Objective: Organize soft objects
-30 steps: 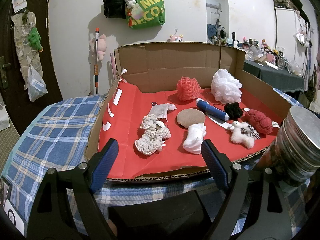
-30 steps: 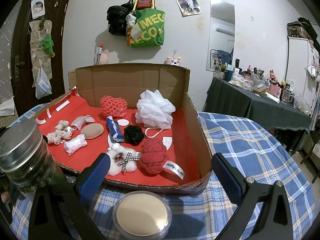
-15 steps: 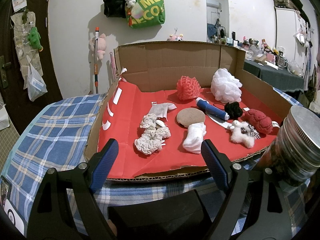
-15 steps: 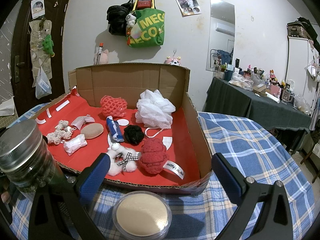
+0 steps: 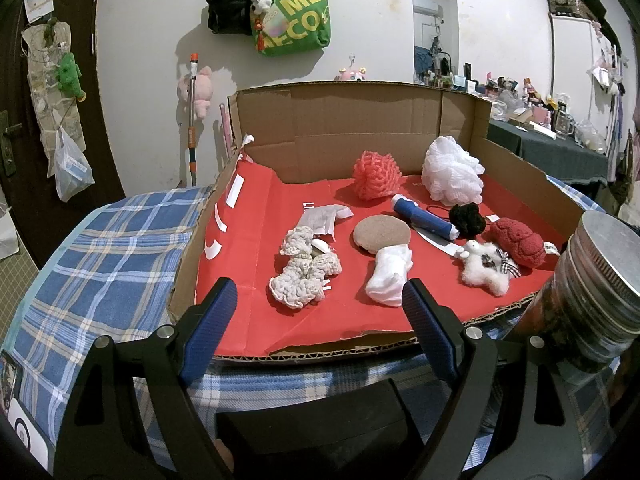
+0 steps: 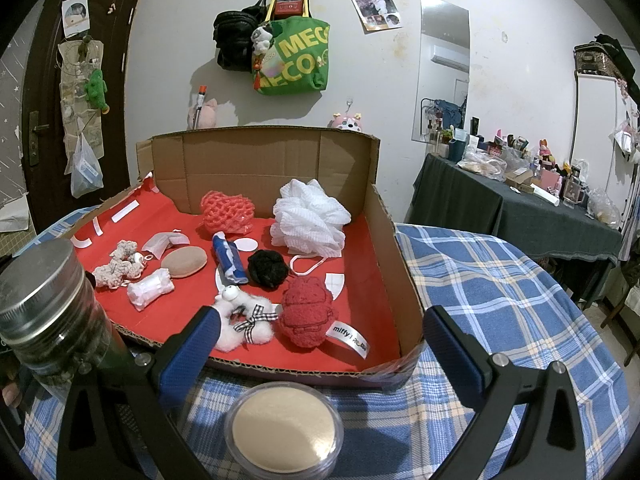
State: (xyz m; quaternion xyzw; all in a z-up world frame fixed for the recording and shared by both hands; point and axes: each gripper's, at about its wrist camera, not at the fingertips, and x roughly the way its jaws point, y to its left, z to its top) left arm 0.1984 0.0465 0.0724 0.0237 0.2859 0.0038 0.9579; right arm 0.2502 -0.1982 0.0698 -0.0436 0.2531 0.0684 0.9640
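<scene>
A cardboard box [image 5: 352, 120] [image 6: 400, 256] lined in red holds the soft objects: a white mesh pouf [image 5: 452, 170] [image 6: 310, 218], a coral pouf [image 5: 377, 175] [image 6: 227, 213], a black scrunchie [image 5: 467, 219] [image 6: 267, 269], a red knit toy [image 5: 518, 241] [image 6: 307, 313], a white fluffy toy with a checked bow [image 5: 484, 272] [image 6: 244, 320], a cream scrunchie [image 5: 304, 272] [image 6: 116, 266], a white rolled cloth [image 5: 390, 276] [image 6: 151, 285], a tan sponge [image 5: 382, 234] [image 6: 184, 262] and a blue roll [image 5: 424, 220] [image 6: 228, 258]. My left gripper [image 5: 320, 320] and right gripper [image 6: 320, 346] are open and empty, just in front of the box.
A metal-lidded glass jar [image 5: 592, 292] [image 6: 52, 308] stands between the grippers. A clear round tub with a beige puff [image 6: 284, 432] sits on the blue plaid tablecloth [image 6: 500, 292] in front of the box. A cluttered dark side table [image 6: 520, 200] stands at the right.
</scene>
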